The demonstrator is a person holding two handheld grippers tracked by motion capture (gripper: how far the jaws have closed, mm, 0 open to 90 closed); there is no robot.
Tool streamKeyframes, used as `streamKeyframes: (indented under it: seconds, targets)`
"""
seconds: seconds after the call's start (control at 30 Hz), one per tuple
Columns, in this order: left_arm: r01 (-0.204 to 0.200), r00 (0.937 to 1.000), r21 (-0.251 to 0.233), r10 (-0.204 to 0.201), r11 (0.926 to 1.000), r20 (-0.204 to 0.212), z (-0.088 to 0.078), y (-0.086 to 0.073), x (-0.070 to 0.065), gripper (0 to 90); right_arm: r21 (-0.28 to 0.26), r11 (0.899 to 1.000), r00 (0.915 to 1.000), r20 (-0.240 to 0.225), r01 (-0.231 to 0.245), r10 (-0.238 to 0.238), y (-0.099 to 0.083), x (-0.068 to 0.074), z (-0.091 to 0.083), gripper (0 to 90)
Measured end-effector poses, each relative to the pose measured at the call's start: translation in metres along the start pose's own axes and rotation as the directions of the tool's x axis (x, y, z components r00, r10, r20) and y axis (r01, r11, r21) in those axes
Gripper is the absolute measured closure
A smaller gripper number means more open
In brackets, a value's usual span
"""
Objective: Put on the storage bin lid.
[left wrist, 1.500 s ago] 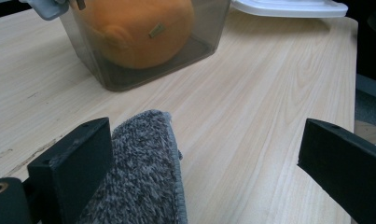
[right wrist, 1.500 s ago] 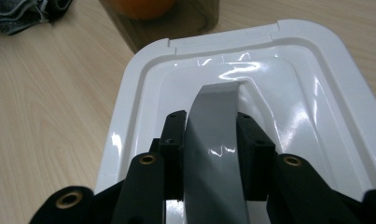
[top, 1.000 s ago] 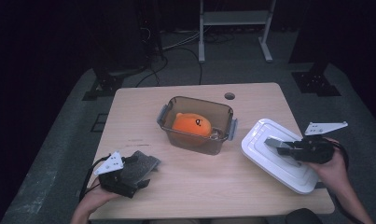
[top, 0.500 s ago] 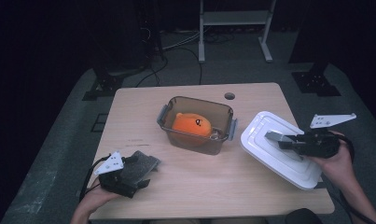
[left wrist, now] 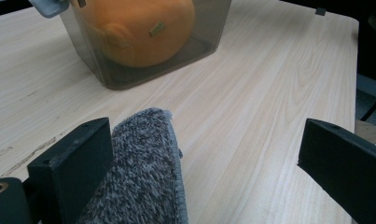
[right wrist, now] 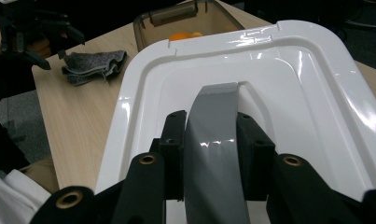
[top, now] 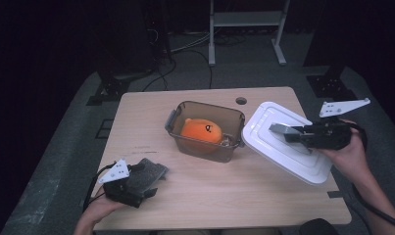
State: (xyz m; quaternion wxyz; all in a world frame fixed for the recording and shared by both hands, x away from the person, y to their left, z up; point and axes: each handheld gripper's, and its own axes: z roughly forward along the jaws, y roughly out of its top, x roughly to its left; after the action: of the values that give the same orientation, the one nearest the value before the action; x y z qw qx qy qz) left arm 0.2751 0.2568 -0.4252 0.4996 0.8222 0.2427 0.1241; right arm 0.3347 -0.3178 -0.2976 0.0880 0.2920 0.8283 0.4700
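Both right gripper (right wrist: pixel 209 140) fingers clamp the lid's (right wrist: pixel 288 93) grey handle (right wrist: pixel 213 135); left gripper (left wrist: pixel 204 158) fingers apart.

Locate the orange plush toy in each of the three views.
High view: orange plush toy sits centre, inside the smoky translucent plastic box.
Left gripper view: top centre, seen through the box wall.
Right gripper view: an orange sliver at top, behind the white plastic lid.
Shared landmark: the box.

The high view looks forward and down over the whole counter (top: pixel 263 186). 2 hand-held gripper cameras sit low and close — both also catching the brown container (left wrist: pixel 129 70) (right wrist: pixel 176 18).
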Motion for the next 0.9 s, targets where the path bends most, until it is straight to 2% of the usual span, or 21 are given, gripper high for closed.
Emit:
streamKeyframes:
  seconds: [0.43, 0.9]
  targets:
    - [0.007, 1.0, -0.003, -0.007, 1.0, -0.002, -0.002, -0.001, 0.001, 2.5, 0.006, 0.999, 0.9983, -0.038, 0.044, -0.043, 0.039, 0.004, 0.022, 66.5]
    - [0.004, 1.0, -0.003, -0.004, 1.0, 0.001, -0.003, -0.003, 0.001, 2.5, 0.025, 0.995, 0.9925, -0.083, 0.092, -0.09, 0.075, 0.008, 0.054, 66.5]
